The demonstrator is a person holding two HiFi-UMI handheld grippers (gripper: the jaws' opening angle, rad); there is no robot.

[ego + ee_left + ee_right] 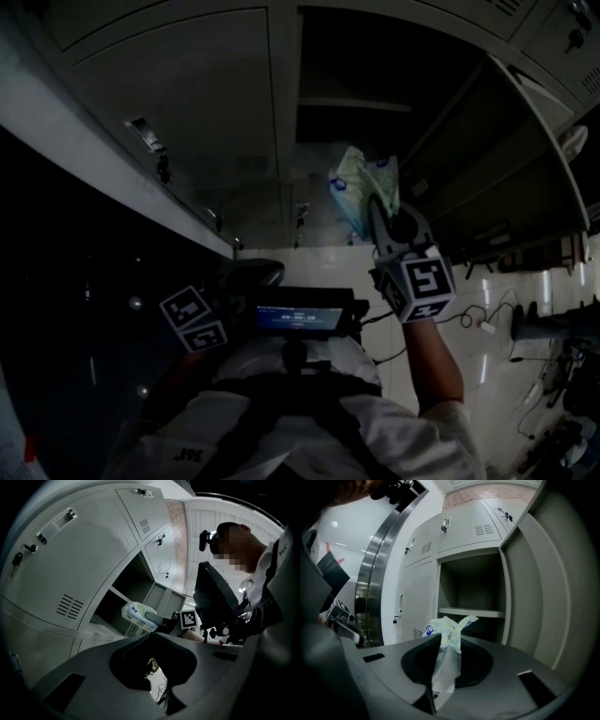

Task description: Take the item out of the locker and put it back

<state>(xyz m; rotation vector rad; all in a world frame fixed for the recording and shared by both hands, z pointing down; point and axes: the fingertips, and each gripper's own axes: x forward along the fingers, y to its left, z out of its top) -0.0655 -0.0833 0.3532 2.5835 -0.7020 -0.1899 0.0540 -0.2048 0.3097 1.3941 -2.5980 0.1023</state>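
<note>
Pinched a plastic bag [361, 186] in the right claw [379, 221], raised before the open locker [471, 585], likely for putting back; held the left claw [158, 679] closed, empty.

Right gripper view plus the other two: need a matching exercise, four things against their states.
Things:
1. plastic packet
2. left gripper
3. locker compartment
4. neighbouring locker door

States:
a. closed flush
b. open, door swung aside
c. clamped in the right gripper
d. jaws together, holding nothing

Pairs: 1-c, 2-d, 3-b, 4-a
</note>
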